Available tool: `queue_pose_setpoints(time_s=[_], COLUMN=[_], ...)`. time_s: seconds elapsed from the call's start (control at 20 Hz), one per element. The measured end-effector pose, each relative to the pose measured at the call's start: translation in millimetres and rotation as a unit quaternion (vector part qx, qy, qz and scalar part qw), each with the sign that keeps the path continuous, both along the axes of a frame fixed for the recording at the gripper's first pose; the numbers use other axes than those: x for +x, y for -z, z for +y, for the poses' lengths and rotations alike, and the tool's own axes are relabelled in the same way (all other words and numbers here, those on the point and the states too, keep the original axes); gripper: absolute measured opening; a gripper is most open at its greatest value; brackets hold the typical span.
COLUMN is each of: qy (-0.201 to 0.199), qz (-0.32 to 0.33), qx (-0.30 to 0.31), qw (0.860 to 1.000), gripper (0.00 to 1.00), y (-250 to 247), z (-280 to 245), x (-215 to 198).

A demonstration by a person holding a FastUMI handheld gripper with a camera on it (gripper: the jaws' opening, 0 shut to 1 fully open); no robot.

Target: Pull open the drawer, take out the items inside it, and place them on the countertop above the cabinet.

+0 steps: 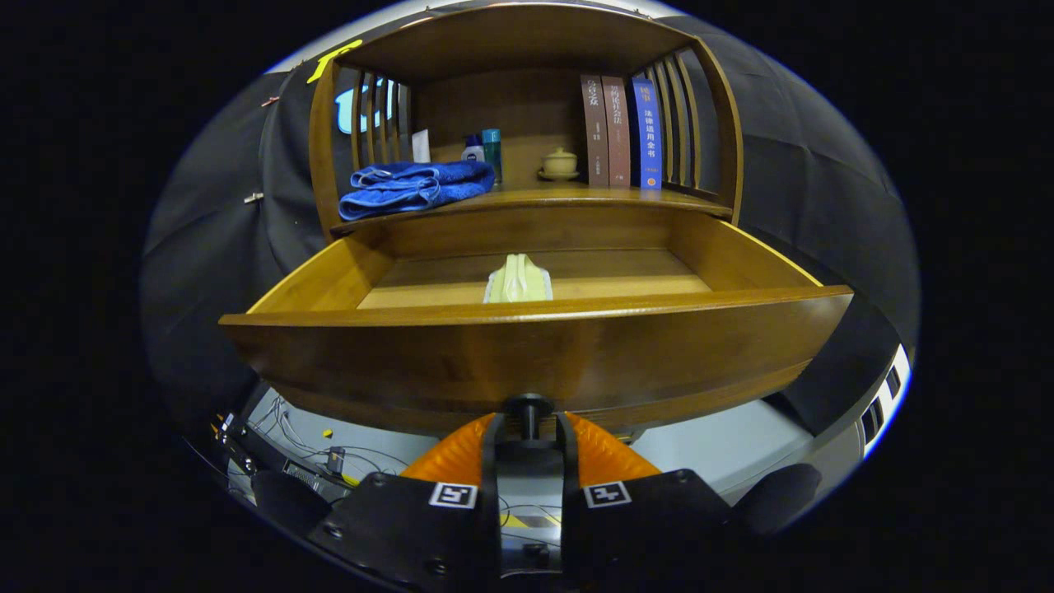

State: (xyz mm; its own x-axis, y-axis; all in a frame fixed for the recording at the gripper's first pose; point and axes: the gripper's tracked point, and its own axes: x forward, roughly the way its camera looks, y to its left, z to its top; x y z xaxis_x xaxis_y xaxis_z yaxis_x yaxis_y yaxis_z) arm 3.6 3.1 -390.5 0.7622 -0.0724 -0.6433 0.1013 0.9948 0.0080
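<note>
Upper left of frame: folded blue towel (416, 186) lying on the cabinet's desk (576, 198). Just right of it at the back, two small bottles (484, 150), then a lidded cup (560, 163), then three upright books (622, 132) upper centre-right. Mid frame: drawer (535, 346) pulled well open, pale green item (517, 282) inside, near its front wall, possibly folded cloth, hard to tell. Bottom centre: gripper (529, 428), jaws clenched on the drawer knob (529, 405).
</note>
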Motion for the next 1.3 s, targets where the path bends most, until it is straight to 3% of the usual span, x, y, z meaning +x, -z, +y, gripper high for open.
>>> queue_pose_setpoints(time_s=[0.25,0.45,0.7,0.9,1.1,1.3], qy=[0.006,0.021,0.027,0.015,0.002,-0.015], qz=[-0.002,0.007,-0.027,-0.057,-0.054,-0.005], qx=[-0.002,-0.005,0.003,0.015,0.029,0.045], qw=[1.0,1.0,0.999,0.998,0.998,0.999], gripper=[0.46,1.0,0.99,1.0,1.0,1.0], y=[-4,-18,-85,-129,-146,-125], z=[-1,-9,-13,-7,2,14], x=[-3,-18,6,54,115,164])
